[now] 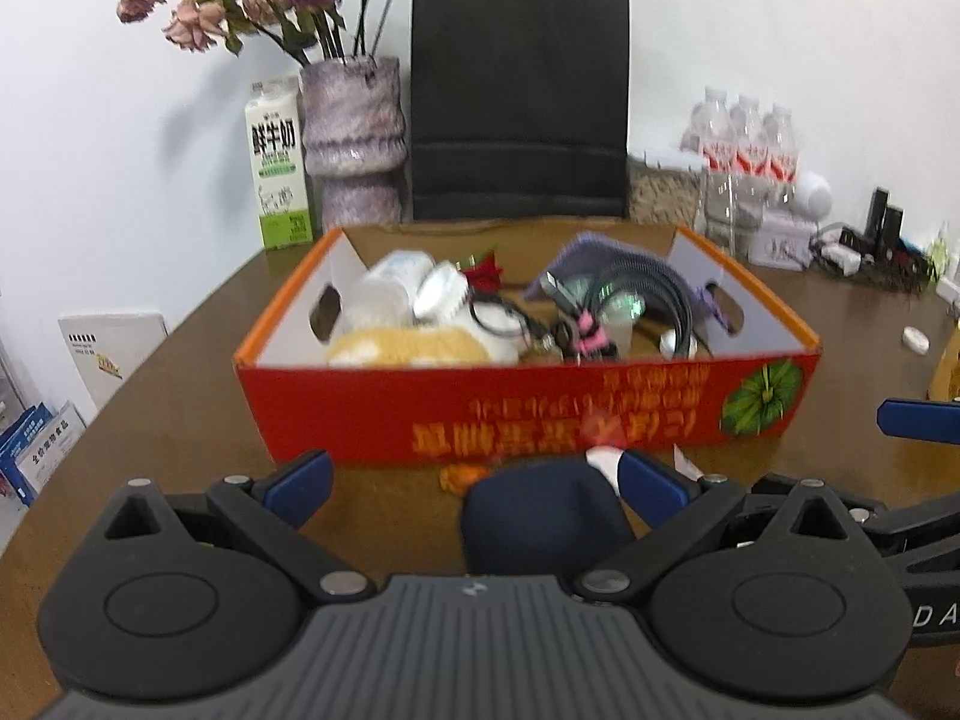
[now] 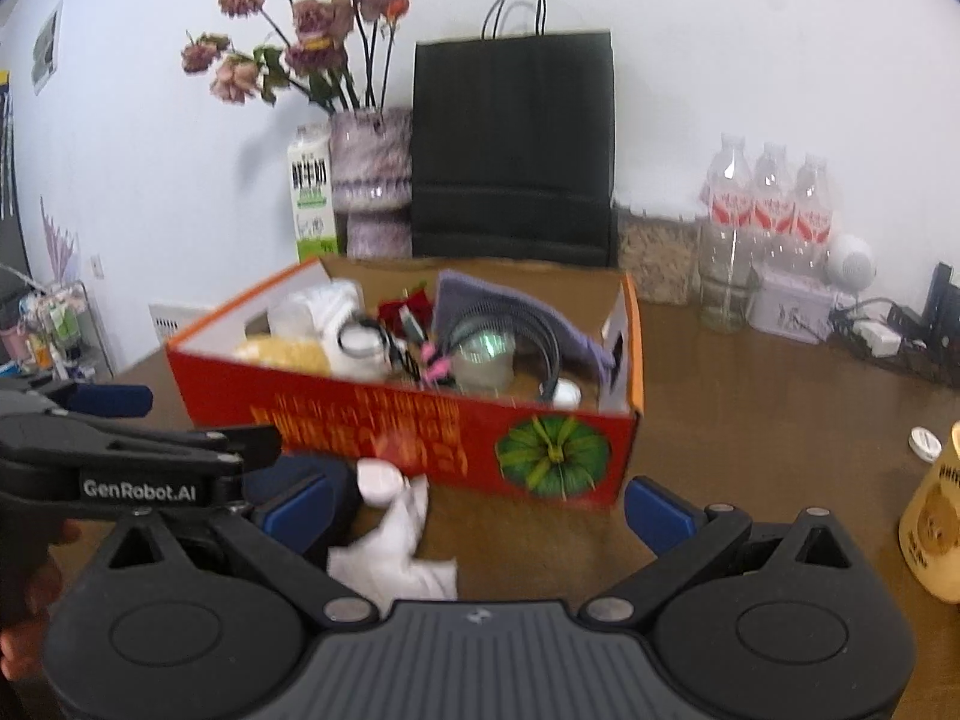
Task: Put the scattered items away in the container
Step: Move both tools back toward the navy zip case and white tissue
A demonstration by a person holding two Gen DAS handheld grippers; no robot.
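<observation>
The red cardboard box [image 1: 540, 414] [image 2: 384, 420] stands mid-table, holding several items: a white bottle, a yellow plush, black cables and a purple cloth. In front of its near wall lie a dark navy object [image 1: 546, 516] [image 2: 324, 480], a white cloth [image 2: 396, 552] and a small orange item [image 1: 456, 477]. My left gripper [image 1: 477, 480] is open, its blue pads straddling the navy object without closing on it. My right gripper [image 2: 480, 510] is open and holds nothing, with the white cloth just inside its left finger.
A vase of dried flowers [image 1: 351, 138], a milk carton [image 1: 279, 168], a black paper bag [image 1: 519, 102] and water bottles [image 1: 747, 144] line the wall behind the box. A yellow mug [image 2: 933, 528] and a small white cap [image 2: 924, 444] sit at the right.
</observation>
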